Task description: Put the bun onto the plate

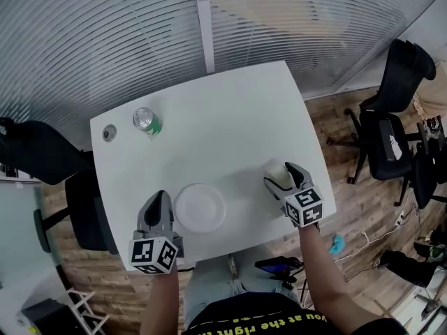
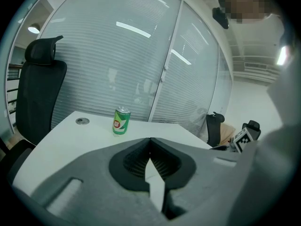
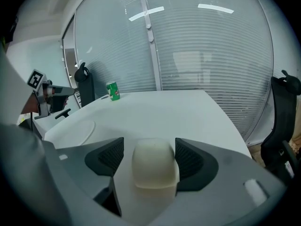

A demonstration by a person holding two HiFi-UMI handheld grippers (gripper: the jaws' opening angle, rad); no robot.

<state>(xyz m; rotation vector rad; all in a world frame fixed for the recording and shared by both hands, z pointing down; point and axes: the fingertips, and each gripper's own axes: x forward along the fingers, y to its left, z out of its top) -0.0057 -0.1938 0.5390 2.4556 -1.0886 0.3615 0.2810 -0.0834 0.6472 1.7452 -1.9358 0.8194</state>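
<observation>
A black chair (image 1: pixel 42 152) stands at the left edge of the white worktop (image 1: pixel 230 110). On the worktop's far left corner sits a small round grommet (image 1: pixel 109 132), and just to its right stands a green can (image 1: pixel 147 121), upright. Nearer the person, the left hand-held gripper (image 1: pixel 159 199) hovers over the near edge with its jaws pressed together and nothing between them. Just to its right lies the plate (image 1: pixel 200 208), white, round and bare, close to the near edge.

Further right, well apart from the plate, the bun (image 3: pixel 153 166) rests on the worktop near the right edge. The right hand-held gripper (image 1: pixel 281 174) is set around it with its jaws spread wide, one on either side. The left pad stands clear of the bun. The right pad is very close to it, perhaps touching, though the view does not settle that. Beyond the worktop, on the wooden floor (image 1: pixel 349 208) to the right, stand more office chairs (image 1: pixel 394 117).
</observation>
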